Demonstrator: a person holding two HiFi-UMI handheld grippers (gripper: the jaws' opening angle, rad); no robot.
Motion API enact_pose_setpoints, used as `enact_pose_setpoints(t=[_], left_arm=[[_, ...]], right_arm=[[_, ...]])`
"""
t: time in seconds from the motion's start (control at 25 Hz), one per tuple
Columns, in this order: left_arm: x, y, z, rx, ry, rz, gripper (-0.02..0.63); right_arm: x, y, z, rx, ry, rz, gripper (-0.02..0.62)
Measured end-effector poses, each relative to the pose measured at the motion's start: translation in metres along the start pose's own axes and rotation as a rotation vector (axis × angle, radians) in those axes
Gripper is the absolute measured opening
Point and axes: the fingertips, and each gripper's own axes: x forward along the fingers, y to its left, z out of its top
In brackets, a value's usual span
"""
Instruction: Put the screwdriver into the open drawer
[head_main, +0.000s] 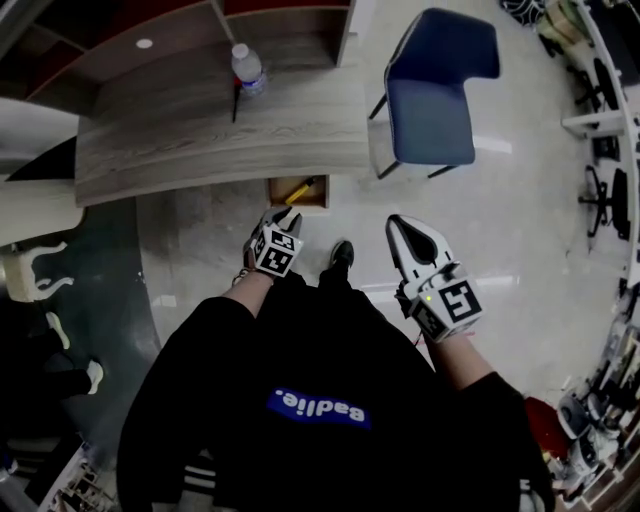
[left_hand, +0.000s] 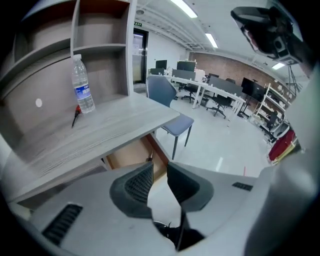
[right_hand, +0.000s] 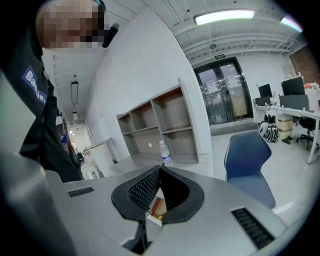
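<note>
Now both grippers are empty: the left gripper (left_hand: 160, 167) holds its ribbed dark pads narrowly apart, the right gripper (right_hand: 159, 170) has its tips touching. One yellow-handled screwdriver (head_main: 300, 189) lies in the single open wooden drawer (head_main: 272, 192) under the grey wood-grain desk (head_main: 200, 140), beside one clear plastic bottle (head_main: 247, 68) and one blue chair (head_main: 440, 90).

The person's black top (head_main: 200, 400) carries the word "Badlie".

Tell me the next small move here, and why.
Probably just draw the left gripper back from the drawer: the screwdriver already lies inside it, and that gripper's jaws stand apart with nothing between them.
</note>
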Motion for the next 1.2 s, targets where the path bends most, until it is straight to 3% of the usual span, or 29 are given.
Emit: enact_pose_setpoints(t=[0.56,0.96,1.2], left_arm=[[-0.126,-0.022,0.112,-0.066,-0.307,-0.084,0.044],[-0.213,-0.009,0.167,-0.134,-0.457,-0.080,0.023],[-0.253,-0.008,0.196,-0.129,-0.539,-0.087,0.008]], right_arm=[[0.012,0.041,0.037,-0.064,-0.058,0.062,0.029],[0.023,0.067,0.050,-0.096,-0.074,0.103,0.029],[0.037,0.085,0.055,-0.123,-0.077,0.148,0.029]])
